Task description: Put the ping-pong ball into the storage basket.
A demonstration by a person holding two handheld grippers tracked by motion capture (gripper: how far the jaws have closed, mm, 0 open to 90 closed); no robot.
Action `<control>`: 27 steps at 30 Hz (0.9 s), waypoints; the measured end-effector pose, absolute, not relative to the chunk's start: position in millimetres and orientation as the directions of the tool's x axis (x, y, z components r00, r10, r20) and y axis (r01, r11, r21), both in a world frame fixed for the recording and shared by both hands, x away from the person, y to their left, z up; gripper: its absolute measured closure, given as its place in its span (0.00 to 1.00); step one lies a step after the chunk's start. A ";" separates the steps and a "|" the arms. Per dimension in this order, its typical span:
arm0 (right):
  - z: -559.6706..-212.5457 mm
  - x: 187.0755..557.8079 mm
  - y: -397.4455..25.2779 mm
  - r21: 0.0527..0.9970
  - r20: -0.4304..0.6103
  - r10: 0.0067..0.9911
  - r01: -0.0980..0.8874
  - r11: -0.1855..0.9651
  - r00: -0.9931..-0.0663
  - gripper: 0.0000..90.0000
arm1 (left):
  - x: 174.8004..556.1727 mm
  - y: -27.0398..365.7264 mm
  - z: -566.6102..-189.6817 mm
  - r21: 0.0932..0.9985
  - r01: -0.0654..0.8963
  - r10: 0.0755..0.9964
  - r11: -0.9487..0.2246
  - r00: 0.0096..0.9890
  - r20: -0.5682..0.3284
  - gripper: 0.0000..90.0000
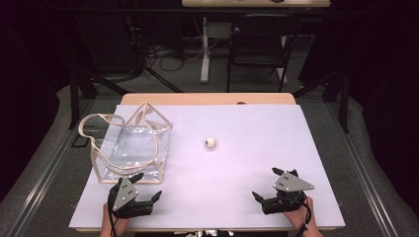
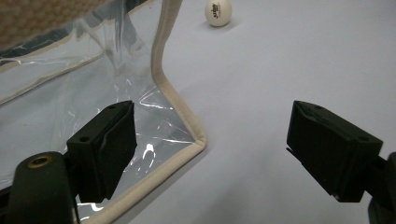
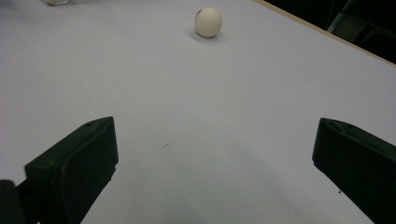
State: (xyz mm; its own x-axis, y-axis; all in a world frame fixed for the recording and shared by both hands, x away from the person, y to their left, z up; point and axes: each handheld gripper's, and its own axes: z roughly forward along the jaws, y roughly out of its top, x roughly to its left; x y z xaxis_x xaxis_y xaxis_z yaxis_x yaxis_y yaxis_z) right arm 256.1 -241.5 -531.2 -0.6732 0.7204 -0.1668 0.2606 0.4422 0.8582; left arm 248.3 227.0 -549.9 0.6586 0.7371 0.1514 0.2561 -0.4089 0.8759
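High view: a clear plastic tote bag with cream fabric trim and handles (image 1: 132, 146) lies near the left edge of the pale lilac-covered table (image 1: 247, 148). A small white ball (image 1: 211, 142) sits near the table's centre, well apart from the bag. Left gripper (image 1: 148, 186) and right gripper (image 1: 266, 183) rest near the front edge, both spread apart and empty.

Left gripper view: jaws wide, one over the bag's trimmed corner (image 2: 198, 140); ball (image 2: 218, 12) beyond.

Right gripper view: jaws released, bare table between; ball (image 3: 208, 21) ahead.

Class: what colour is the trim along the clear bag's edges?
Beige, on the clear bag; the left gripper view shows its trim best.
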 end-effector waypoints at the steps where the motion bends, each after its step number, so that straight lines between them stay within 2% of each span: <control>1: -531.2 256.4 -241.4 0.857 -0.166 0.720 0.264 0.443 -0.674 0.00 | 248.4 226.9 -550.0 0.875 0.257 0.736 -0.411 0.660 0.152 0.18; 27: -518.4 277.2 -228.2 0.832 -0.127 0.738 0.334 0.443 -0.662 0.00 | 247.6 224.6 -550.5 0.877 0.254 0.736 -0.407 0.660 0.151 0.18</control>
